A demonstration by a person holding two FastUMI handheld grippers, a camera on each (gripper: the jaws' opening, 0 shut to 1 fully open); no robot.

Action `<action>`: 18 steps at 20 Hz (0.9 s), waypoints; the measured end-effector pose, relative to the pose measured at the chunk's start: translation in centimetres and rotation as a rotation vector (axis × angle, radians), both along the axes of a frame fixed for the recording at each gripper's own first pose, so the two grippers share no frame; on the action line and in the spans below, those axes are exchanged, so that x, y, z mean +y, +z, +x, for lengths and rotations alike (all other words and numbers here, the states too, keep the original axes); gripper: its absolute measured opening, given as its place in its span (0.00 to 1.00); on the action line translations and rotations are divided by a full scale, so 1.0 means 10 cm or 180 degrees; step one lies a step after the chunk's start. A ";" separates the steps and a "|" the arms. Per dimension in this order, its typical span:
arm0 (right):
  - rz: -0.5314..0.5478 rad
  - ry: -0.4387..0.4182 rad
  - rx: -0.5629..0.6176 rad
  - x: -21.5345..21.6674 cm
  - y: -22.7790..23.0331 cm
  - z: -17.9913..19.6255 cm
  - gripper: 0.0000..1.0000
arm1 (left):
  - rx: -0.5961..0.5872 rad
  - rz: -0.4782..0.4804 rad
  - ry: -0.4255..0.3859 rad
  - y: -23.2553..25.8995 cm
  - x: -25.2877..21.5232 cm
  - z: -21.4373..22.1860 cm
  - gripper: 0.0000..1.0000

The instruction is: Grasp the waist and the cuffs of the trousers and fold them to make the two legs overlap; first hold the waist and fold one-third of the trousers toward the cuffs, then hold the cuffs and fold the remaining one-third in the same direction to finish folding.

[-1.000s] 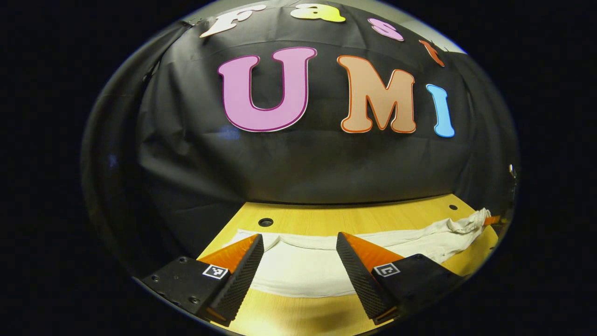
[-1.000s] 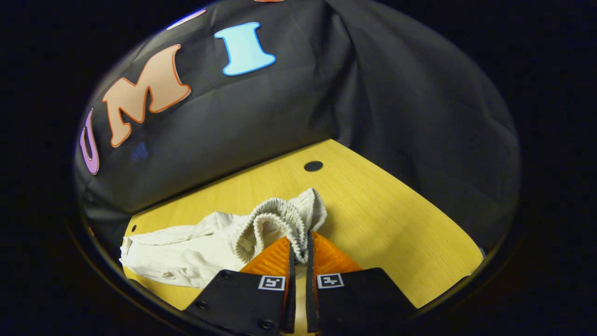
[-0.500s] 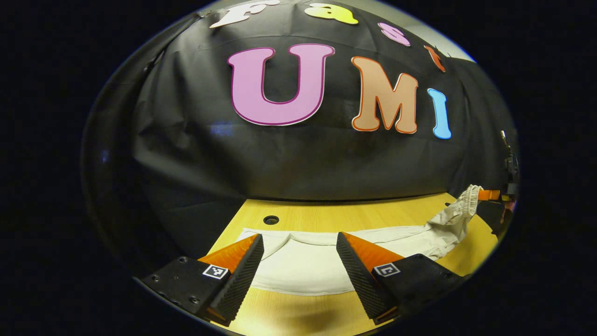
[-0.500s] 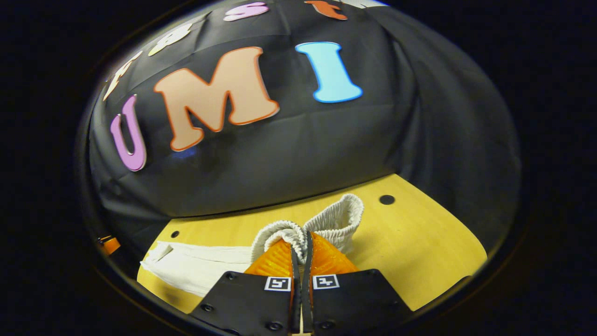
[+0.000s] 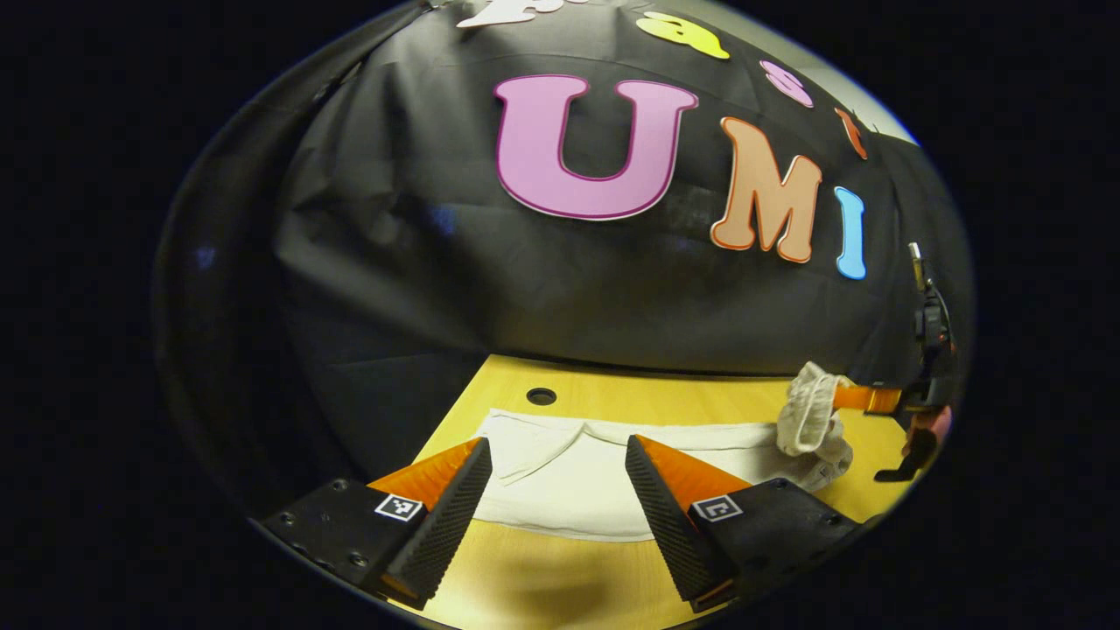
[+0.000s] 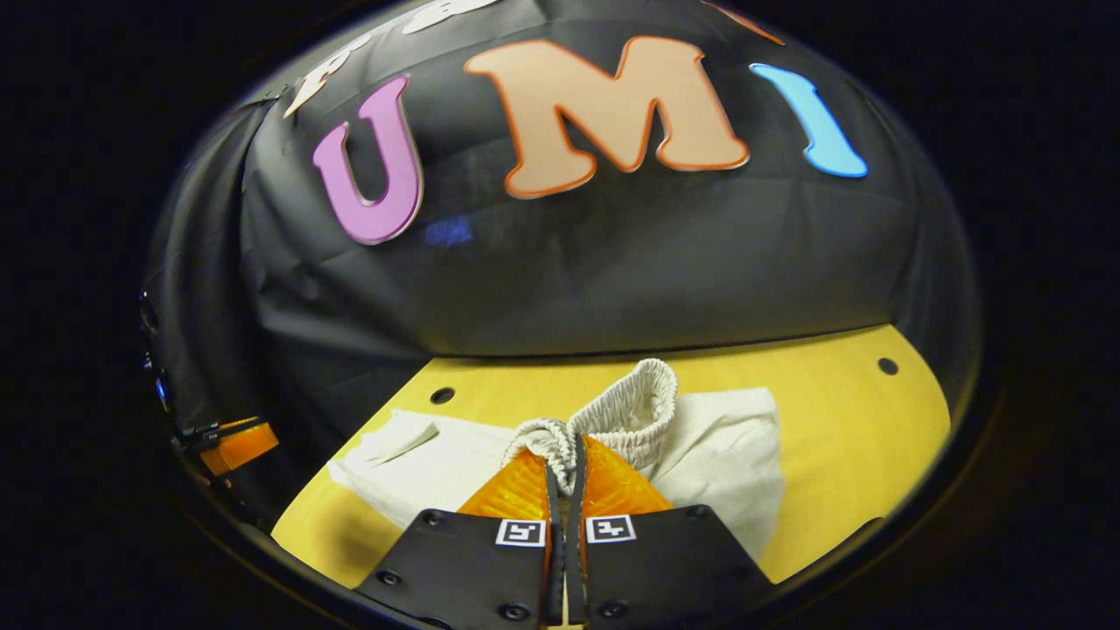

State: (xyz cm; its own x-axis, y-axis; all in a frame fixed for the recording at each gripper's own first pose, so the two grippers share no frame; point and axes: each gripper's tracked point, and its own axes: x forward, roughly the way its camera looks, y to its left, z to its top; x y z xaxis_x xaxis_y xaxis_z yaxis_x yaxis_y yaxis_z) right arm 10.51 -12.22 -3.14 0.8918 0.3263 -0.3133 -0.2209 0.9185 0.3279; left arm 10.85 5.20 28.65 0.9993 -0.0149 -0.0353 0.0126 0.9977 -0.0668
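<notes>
In the left gripper view, the left hand-held gripper (image 5: 553, 477) sits low in the frame, fingers apart, above the white trousers (image 5: 569, 490) lying on the yellow surface (image 5: 560, 586). At the right edge, the waist (image 5: 809, 420) is lifted.

In the right gripper view, the right hand-held gripper (image 6: 567, 486), bottom centre, is clamped on the ribbed waist (image 6: 626, 411); the trousers (image 6: 420, 459) spread across the surface (image 6: 857, 420).
</notes>
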 end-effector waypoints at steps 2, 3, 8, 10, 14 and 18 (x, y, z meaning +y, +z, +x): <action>-0.0072 0.0170 0.0120 -0.07 0.15 -0.04 0.04 | 0.0028 -0.0080 0.0012 -0.09 0.12 0.03 0.95; -0.0112 0.0223 0.0141 -0.14 0.23 -0.06 0.04 | 0.0063 -0.0132 0.0021 -0.15 0.19 0.06 0.95; -0.0083 0.0472 0.0269 -0.36 0.64 -0.21 0.51 | 0.0309 -0.0247 0.0063 -0.54 0.54 0.28 0.95; -0.0183 0.0387 0.0210 -0.47 0.65 -0.27 0.89 | 0.0394 -0.0243 0.0090 -0.67 0.66 0.40 0.95; -0.0253 0.0224 0.0188 -0.51 0.66 -0.29 0.97 | 0.0620 -0.0178 0.0056 -0.98 0.80 0.65 0.95; -0.0291 0.0010 0.0203 -0.79 0.70 -0.43 0.97 | 0.0833 -0.0049 0.0086 -1.25 0.90 0.87 0.96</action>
